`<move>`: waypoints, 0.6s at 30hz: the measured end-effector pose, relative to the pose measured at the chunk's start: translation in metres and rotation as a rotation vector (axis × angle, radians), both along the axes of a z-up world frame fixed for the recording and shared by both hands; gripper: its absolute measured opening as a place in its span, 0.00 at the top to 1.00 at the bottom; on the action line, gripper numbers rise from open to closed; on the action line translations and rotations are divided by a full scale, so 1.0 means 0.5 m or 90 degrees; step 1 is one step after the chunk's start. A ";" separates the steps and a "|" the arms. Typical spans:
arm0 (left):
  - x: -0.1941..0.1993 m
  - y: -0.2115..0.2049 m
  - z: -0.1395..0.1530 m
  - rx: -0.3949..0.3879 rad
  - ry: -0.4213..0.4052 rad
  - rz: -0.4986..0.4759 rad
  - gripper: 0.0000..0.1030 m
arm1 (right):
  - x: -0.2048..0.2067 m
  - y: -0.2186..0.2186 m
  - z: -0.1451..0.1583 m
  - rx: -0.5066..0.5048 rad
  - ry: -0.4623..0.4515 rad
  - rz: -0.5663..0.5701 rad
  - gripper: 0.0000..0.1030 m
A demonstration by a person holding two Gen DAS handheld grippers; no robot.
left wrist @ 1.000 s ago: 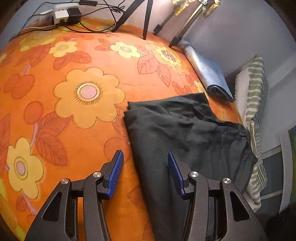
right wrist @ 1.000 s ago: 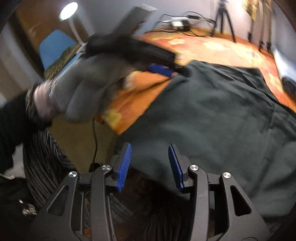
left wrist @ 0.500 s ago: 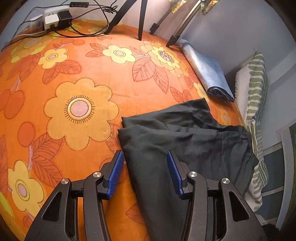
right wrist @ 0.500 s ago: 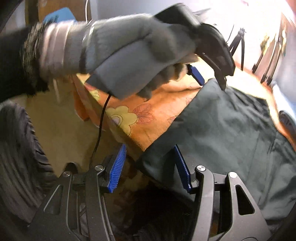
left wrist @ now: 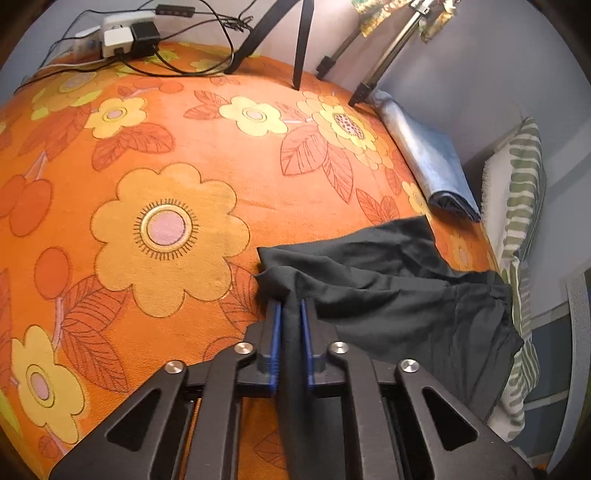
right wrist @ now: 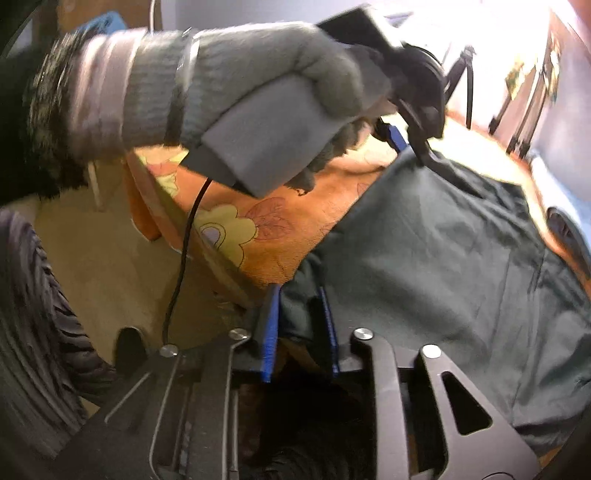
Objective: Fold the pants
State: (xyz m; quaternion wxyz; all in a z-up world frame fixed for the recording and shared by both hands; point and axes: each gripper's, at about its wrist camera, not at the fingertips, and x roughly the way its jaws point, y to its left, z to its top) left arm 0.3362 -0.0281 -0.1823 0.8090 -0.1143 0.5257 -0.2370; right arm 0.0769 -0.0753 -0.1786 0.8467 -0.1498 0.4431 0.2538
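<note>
Dark pants (left wrist: 388, 295) lie crumpled on the orange flowered cloth (left wrist: 147, 155), toward its right side. My left gripper (left wrist: 291, 306) is closing its jaws on a bunched corner of the pants, and its blue pads press the fabric. In the right wrist view the pants (right wrist: 443, 258) spread out to the right. There my right gripper (right wrist: 299, 295) is closing on their near corner at the table edge, with a fold pinched between its pads. A grey-gloved hand (right wrist: 258, 92) holds the left gripper (right wrist: 402, 144) at the far corner of the pants.
A power strip with cables (left wrist: 122, 33) and tripod legs (left wrist: 303, 44) stand at the far edge. A folded blue cloth (left wrist: 432, 162) and a green striped fabric (left wrist: 524, 206) lie at the right. Left of the table edge is tan floor (right wrist: 110, 258) and a dark ribbed object (right wrist: 33, 314).
Both grippers went from open to shut on corners of the pants. The left one gathered its corner into a bunch. The right one moved in onto the near corner.
</note>
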 end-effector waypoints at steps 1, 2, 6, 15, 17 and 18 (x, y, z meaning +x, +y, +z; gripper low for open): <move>-0.002 -0.001 0.004 0.000 -0.006 -0.001 0.94 | 0.006 -0.014 0.006 0.020 0.011 -0.007 0.91; -0.005 -0.003 0.011 0.003 -0.016 -0.001 0.94 | 0.009 -0.024 0.013 0.038 0.019 -0.011 0.92; -0.010 -0.007 0.035 -0.010 -0.030 0.011 0.95 | 0.008 -0.046 0.041 0.070 0.011 -0.022 0.94; -0.029 -0.068 0.146 -0.041 -0.090 -0.010 0.96 | -0.008 -0.145 0.129 0.153 -0.012 -0.062 0.95; -0.028 -0.101 0.174 -0.051 -0.102 -0.022 0.96 | -0.010 -0.170 0.151 0.167 -0.020 -0.075 0.95; -0.027 -0.118 0.186 -0.055 -0.107 -0.028 0.96 | -0.014 -0.186 0.162 0.174 -0.023 -0.082 0.95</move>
